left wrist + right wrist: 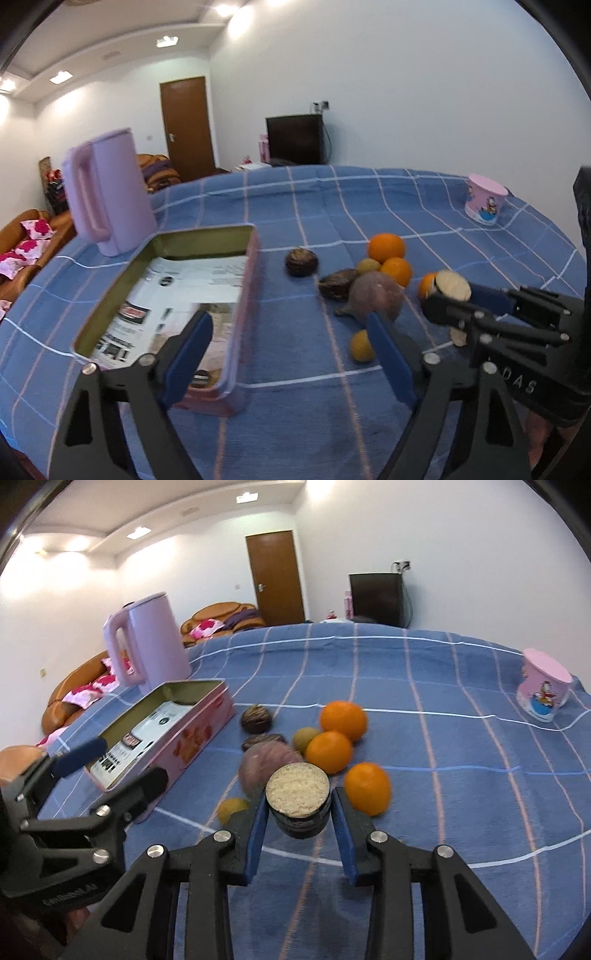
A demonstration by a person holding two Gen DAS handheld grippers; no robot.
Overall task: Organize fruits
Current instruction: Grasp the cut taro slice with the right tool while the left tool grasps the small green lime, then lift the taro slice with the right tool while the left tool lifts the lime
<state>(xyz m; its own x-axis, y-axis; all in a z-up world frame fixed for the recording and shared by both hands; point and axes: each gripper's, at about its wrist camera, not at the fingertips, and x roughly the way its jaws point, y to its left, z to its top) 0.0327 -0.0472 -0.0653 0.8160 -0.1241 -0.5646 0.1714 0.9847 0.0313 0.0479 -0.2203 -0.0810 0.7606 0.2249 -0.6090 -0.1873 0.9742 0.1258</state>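
Observation:
In the right wrist view my right gripper (pixel 300 830) is shut on a dark round fruit piece (pixel 297 794) with a pale grainy cut top, held just above the blue checked cloth. Behind it lie three oranges (pixel 343 720), a purple fruit (pixel 269 768), two dark brown fruits (pixel 256 718), a small green one (pixel 304 738) and a small yellow one (pixel 232 808). My left gripper (pixel 291 350) stands open with nothing between its pads, over the near right edge of the open pink tin (pixel 247 280). The held fruit piece (pixel 452 284) shows at the right of that view.
The tin is lined with newspaper. A pink kettle (pixel 107 192) stands behind it at the left. An upturned pink mug (pixel 484 201) sits at the far right of the table (pixel 295 424). Sofas, a door and a dark screen lie beyond the table.

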